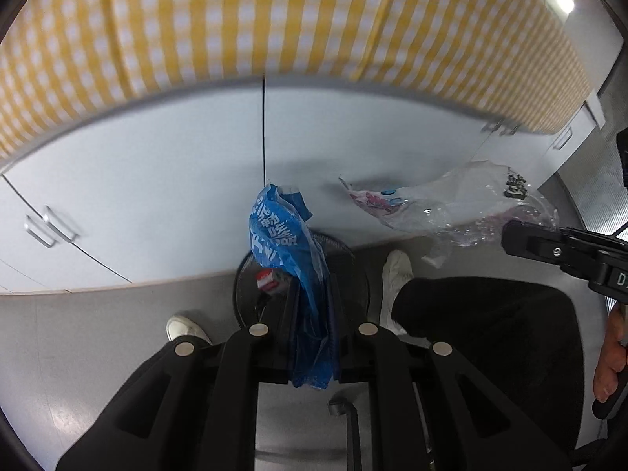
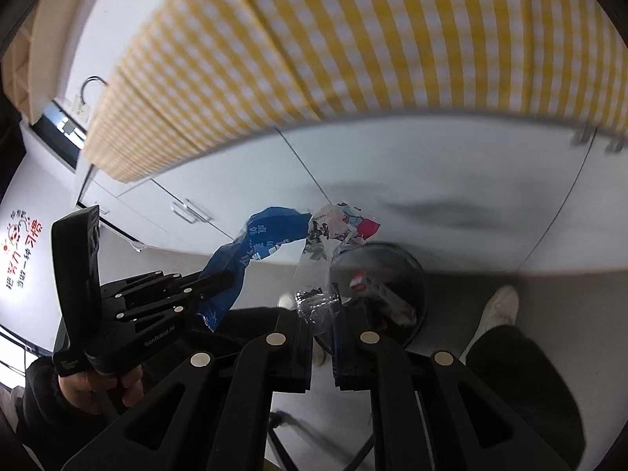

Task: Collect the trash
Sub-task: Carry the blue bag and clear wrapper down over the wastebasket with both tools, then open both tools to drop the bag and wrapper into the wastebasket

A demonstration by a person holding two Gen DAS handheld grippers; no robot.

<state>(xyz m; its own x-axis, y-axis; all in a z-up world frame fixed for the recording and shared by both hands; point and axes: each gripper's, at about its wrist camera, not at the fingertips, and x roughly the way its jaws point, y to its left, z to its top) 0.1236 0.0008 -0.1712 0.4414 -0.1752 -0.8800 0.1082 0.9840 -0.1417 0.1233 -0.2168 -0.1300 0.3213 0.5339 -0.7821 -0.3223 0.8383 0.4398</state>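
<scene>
Blue wrapper (image 1: pixel 288 251) with white lettering; clear wrapper (image 1: pixel 451 204) — pink print; yellow-and-white checked tablecloth (image 1: pixel 274 19).

Both grippers are matte black plastic with ribbed, skeletal linkage arms joined by round silver pins. The left gripper (image 2: pixel 219 280) carries faint pale lettering on its body and a flat upright black block behind. The right gripper (image 1: pixel 510 235) shows a small screw and white letters. The person wears black trousers (image 1: pixel 482 314), white shoes (image 1: pixel 394 274) and a dark sleeve (image 2: pixel 39 380).
</scene>
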